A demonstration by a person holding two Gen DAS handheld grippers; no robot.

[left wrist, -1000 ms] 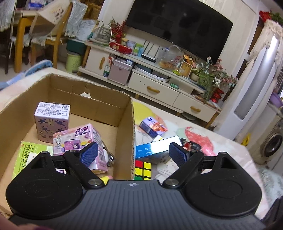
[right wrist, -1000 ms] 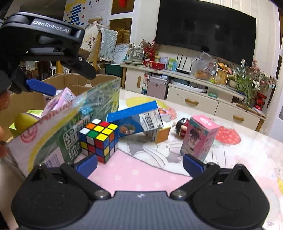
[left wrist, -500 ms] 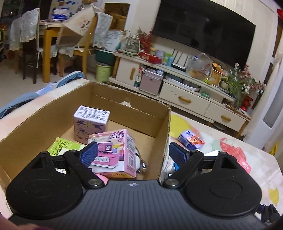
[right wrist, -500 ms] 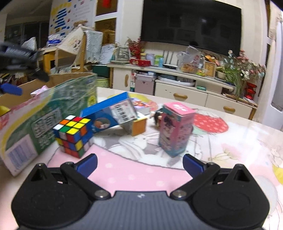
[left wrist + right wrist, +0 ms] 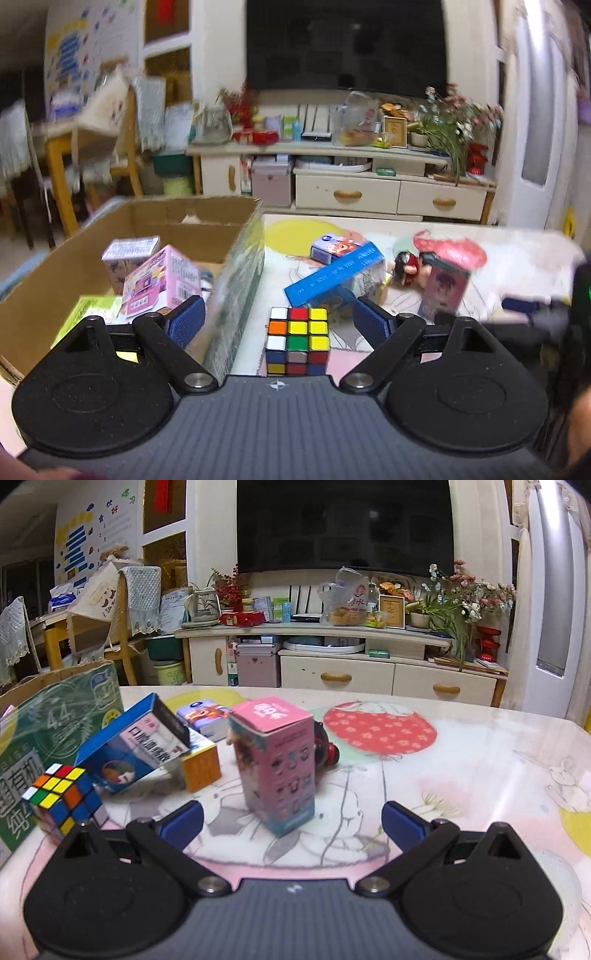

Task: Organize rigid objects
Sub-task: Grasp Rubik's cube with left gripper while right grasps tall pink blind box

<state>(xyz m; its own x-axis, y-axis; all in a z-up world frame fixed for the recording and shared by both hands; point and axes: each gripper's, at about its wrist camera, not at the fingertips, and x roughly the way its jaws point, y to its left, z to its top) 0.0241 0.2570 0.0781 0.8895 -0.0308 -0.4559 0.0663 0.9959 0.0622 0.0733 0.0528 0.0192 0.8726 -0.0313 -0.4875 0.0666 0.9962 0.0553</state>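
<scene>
Currently, we hold the left gripper (image 5: 276, 320) above the worktop (image 5: 461, 760), with its jaws spread wide and grasping nothing. The Rubik's cube (image 5: 297, 339) sits on the worktop between the two blue pads, apart from both. Its left side stands just beside the green printed outer wall of the cardboard box (image 5: 236, 284).

Inside the cardboard box we see a pink carton (image 5: 162, 282) tilted against a smaller white-and-purple carton (image 5: 129, 254), and a green packet (image 5: 92, 310) lying flat near the front. The left pad of the left gripper hangs over the box interior; the right pad hangs over the worktop.

Beyond the cube, a long blue box (image 5: 332, 275) lies tilted, propped on an orange-sided box (image 5: 201, 766). A small blue pack with a cartoon print (image 5: 334, 248) lies flat behind it.

We hold the right gripper (image 5: 291, 821) low over the worktop, jaws released and empty. A tall pink box (image 5: 277, 760) stands upright directly ahead, between the lines of the two pads and just beyond them. A dark red figurine (image 5: 327, 751) lies behind the tall pink box, partly hidden by it.

In the left wrist view the right gripper appears blurred at the right edge. A hand shows at the lower right corner of that view.
</scene>
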